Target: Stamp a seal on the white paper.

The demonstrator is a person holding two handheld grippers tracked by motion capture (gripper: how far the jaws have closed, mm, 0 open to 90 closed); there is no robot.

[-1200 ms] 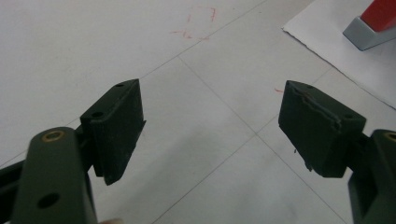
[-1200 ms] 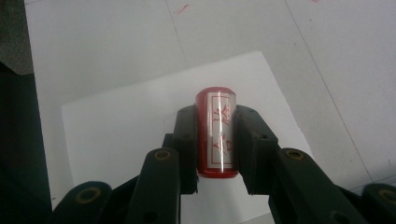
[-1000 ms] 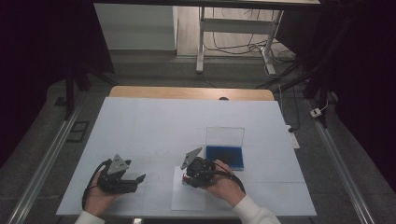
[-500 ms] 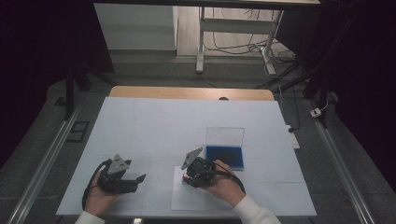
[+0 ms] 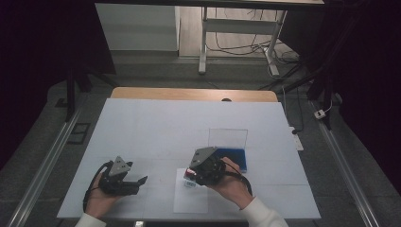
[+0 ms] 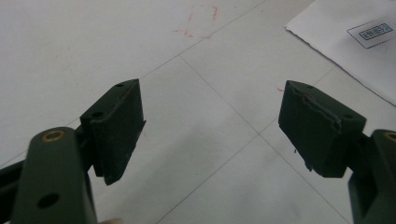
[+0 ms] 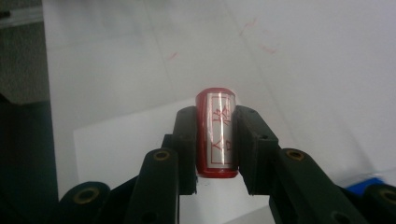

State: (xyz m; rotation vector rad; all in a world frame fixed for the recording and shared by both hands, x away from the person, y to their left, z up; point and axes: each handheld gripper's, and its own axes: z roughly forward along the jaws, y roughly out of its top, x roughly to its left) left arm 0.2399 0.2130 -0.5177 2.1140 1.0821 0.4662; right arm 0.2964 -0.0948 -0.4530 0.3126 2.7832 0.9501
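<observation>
Right gripper (image 7: 215, 140) pinching a small red cylindrical stamp with a silver label bearing red characters (image 7: 217, 135), pads pressed on both its sides, stamp upright between them; held just above a white paper sheet with a small printed label (image 5: 190, 196) near the white table's (image 5: 156, 127) front edge; left gripper (image 6: 212, 126) spread wide with nothing between the pads, low over bare tabletop, well apart to the left; beyond the right hand, a blue ink pad in a clear-lidded case (image 5: 232, 156), lid standing open.
</observation>
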